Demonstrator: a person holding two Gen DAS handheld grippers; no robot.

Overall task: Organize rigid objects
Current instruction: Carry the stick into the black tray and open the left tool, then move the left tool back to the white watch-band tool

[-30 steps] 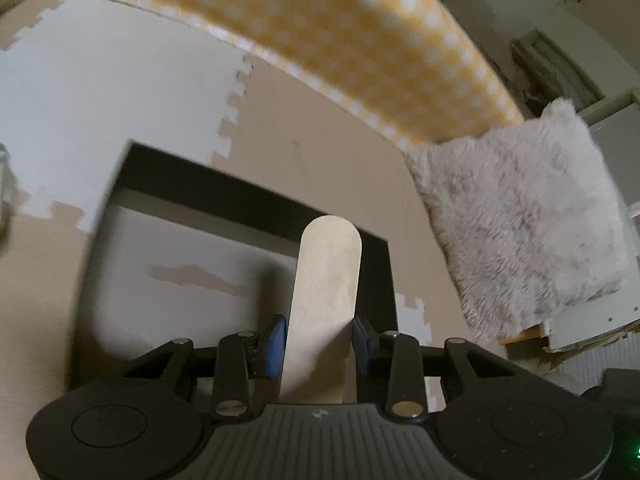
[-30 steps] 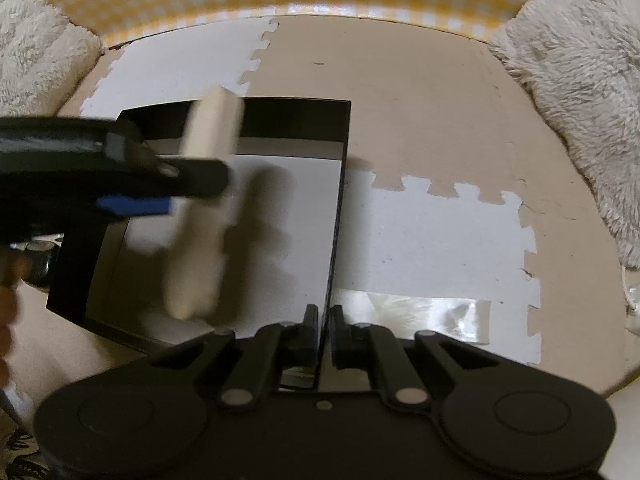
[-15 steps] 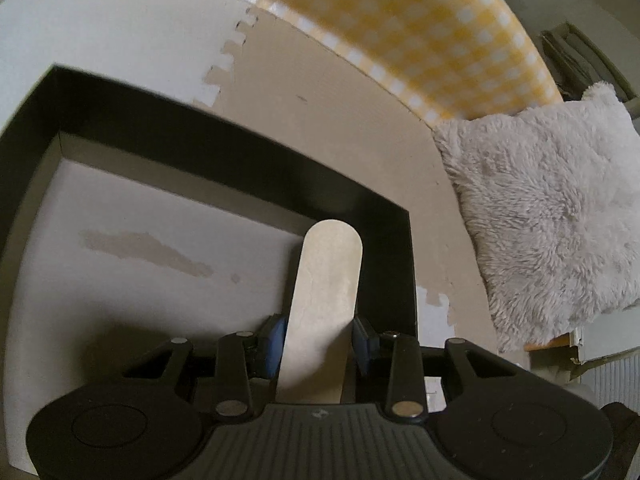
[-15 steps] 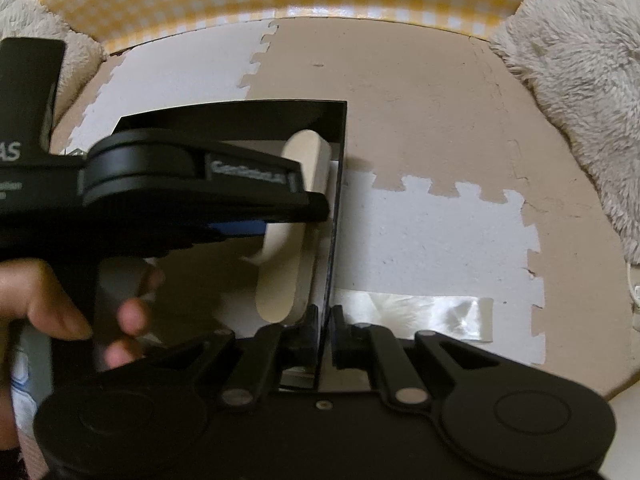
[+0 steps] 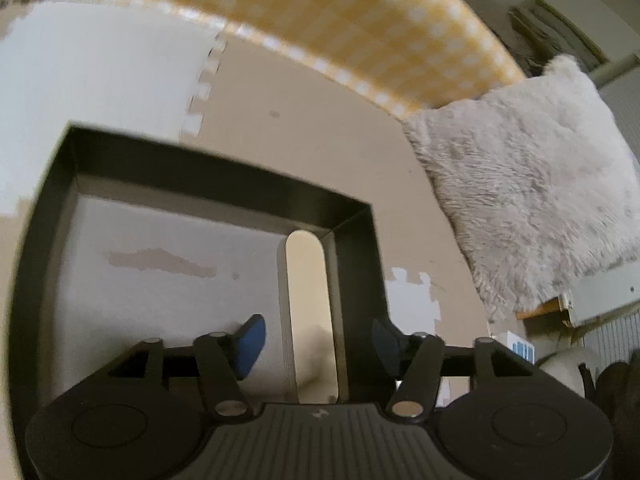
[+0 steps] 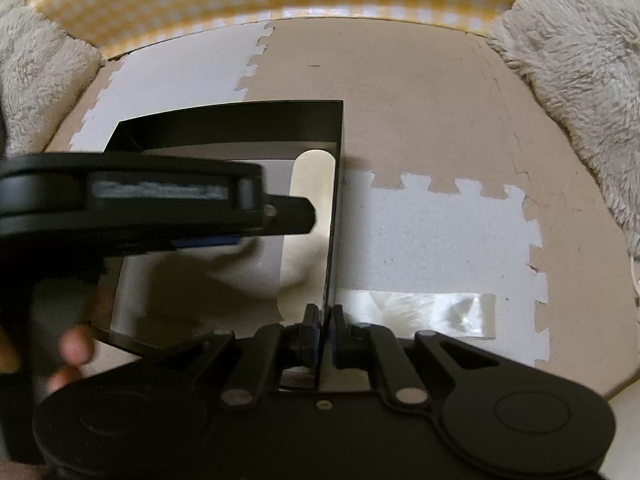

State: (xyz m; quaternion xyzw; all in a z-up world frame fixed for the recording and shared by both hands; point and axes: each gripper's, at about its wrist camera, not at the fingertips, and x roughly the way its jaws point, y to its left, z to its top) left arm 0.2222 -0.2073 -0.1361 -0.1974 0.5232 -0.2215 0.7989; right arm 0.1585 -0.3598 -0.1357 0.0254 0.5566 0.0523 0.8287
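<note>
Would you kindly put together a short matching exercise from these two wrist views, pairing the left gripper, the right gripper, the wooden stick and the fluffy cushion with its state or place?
Things:
1. left gripper
2. right gripper
3. wooden stick
4. fluffy cushion

States or places:
A. lying flat inside the black box, along its right wall
B. on the floor mat beside the box
C. shut on the box's right wall
D. open, above the stick

Pairs: 1-D, 2-C, 3-A, 4-B

Black tray (image 5: 224, 176) walls ring the floor; wooden stick (image 5: 310, 312) lies flat, tight along right wall. Left gripper (image 5: 316, 344) spread above it. Right gripper (image 6: 325, 332) clamps the near right wall. Tray floor left of stick bare; cushion (image 5: 528, 184) flanks outside right
</note>
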